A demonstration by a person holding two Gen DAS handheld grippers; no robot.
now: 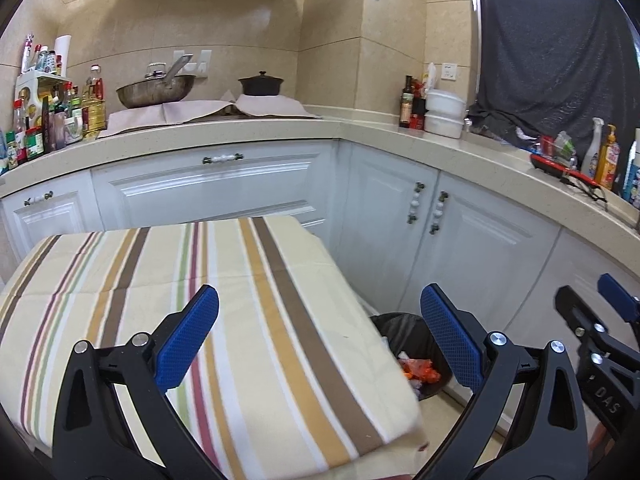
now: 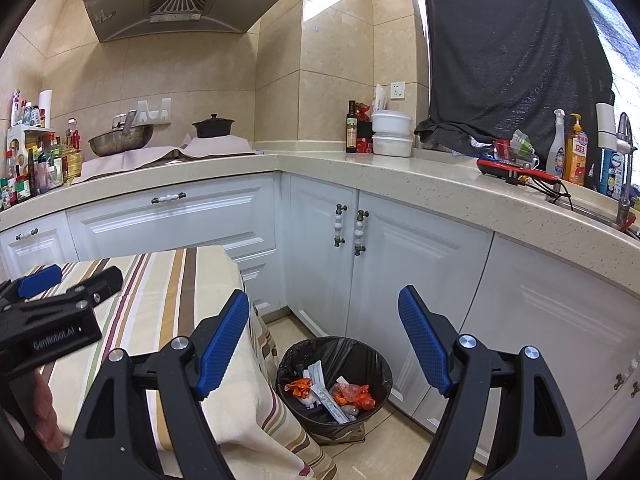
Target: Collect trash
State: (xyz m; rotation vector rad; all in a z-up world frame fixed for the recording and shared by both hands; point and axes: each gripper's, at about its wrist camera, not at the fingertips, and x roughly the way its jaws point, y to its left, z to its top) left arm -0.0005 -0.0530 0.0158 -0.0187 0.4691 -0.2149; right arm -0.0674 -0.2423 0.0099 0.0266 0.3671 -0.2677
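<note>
Hovering with both grippers empty beside the bin

Left gripper [image 1: 320, 328] is gaping wide over the striped tablecloth [image 1: 240, 280]; right gripper [image 2: 324, 332] is spreading wide above the trash bin [image 2: 376, 354] holding orange wrappers [image 2: 352, 394].

From the left wrist we see the bin [image 1: 416, 344] half hidden behind the tabletop [image 1: 224, 320] and the blue finger [image 1: 448, 340]; the bottles' [image 1: 36, 128] far-left labels are too small to read.
</note>
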